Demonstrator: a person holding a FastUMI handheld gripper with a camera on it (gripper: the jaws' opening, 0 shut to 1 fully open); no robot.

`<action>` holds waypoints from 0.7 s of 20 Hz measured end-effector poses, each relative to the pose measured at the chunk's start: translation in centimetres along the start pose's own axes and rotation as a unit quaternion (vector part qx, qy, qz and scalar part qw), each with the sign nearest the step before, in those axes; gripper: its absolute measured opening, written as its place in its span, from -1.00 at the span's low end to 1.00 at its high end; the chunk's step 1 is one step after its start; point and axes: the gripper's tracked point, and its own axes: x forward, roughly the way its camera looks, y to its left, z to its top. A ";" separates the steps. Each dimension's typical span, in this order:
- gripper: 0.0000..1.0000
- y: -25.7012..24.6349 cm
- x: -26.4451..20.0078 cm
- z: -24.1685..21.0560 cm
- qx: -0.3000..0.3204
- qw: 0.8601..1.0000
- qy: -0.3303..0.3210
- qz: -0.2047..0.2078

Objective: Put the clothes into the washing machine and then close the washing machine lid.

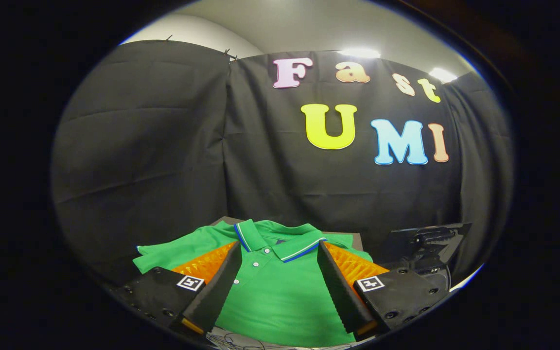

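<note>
A green polo shirt [280, 287] with a blue-and-white trimmed collar lies flat on a dark surface, collar pointing away from me. My gripper [280, 249] is open, its two fingers spread wide above the shirt's chest, one on each side of the button placket. Nothing is between the fingers but the cloth below. A dark raised panel [428, 243], which may be the washing machine's lid, stands just beyond the right finger; the machine's opening is hidden from me.
The dark table edge [343, 235] shows behind the collar, close to the black cloth wall [163, 160]. A pale patch with thin wires [241, 340] shows under the shirt's near hem.
</note>
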 end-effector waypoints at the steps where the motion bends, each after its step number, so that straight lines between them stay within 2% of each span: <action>1: 0.96 0.5 0.5 -0.2 0.001 1.000 0.010 0.004; 8: 0.96 3.3 3.9 -3.9 0.018 0.993 0.118 0.024; 14: 0.94 4.4 5.4 -5.6 0.015 0.985 0.168 0.022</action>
